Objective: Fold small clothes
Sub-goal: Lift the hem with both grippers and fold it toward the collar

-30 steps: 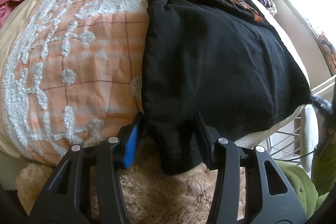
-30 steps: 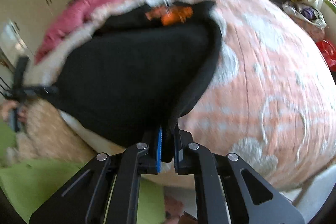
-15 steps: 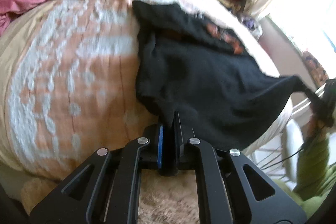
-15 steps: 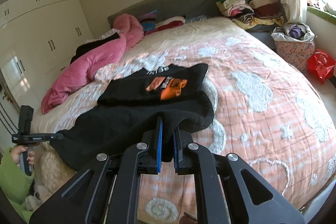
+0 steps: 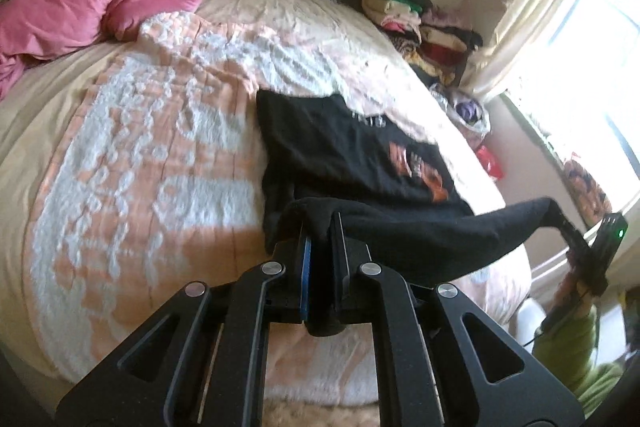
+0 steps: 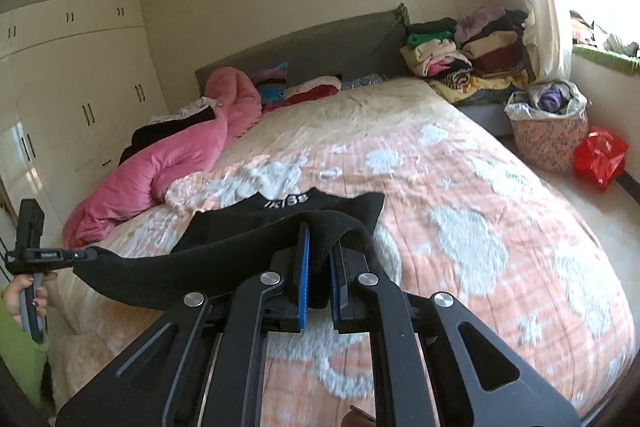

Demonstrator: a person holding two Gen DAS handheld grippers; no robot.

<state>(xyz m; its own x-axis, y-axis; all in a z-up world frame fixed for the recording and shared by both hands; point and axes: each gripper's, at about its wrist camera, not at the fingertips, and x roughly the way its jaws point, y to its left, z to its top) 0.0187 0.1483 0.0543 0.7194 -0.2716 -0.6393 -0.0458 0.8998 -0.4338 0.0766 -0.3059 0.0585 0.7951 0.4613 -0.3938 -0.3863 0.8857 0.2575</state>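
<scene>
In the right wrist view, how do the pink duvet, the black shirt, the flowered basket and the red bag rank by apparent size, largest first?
1. Pink duvet and black shirt: similar area, and the shirt is nearer, so unranked.
2. Flowered basket.
3. Red bag.

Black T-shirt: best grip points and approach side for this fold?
Pinch the two bottom hem corners of the black T-shirt, coming from the foot of the bed. The left gripper and right gripper each clamp one corner, the hem taut between them and the printed upper half flat, so the fold should stay even.
</scene>
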